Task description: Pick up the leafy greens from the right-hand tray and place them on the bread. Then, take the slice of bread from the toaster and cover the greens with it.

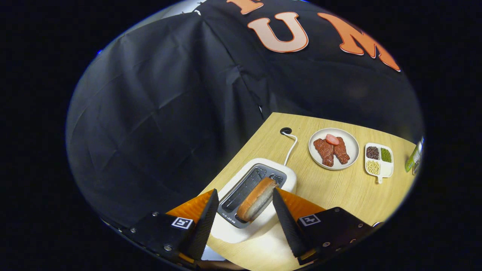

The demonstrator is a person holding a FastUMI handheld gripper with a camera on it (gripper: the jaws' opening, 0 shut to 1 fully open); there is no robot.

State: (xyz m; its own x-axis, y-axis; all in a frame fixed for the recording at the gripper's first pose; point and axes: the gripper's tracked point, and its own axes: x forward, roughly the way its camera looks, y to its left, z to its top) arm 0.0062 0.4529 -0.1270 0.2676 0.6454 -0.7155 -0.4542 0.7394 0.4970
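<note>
Two fingers of the gripper [244, 205] stand wide apart near the table's left end, with nothing pressed between them. In the gap between them sits the white toaster [263, 177], and a slice of bread [257, 198] pokes up out of its right-hand slot, tilted a little; the left-hand slot looks empty. The fingers flank the bread without touching it. A white cord [290, 148] runs from the far side of the toaster to a dark hole in the wooden table [339, 188].

Further right and beyond the fingers, a round white plate [350, 143] carries two brown pieces of meat [331, 150] with a pink slice [332, 139] lying on top of them. Right of that is a small divided dish [388, 170] with a handle: dark grains, green grains and pale yellow grains each fill one compartment, and the fourth seems bare.

At the far right something green [412, 160] is cut off, too little of it visible to say what it is.
</note>
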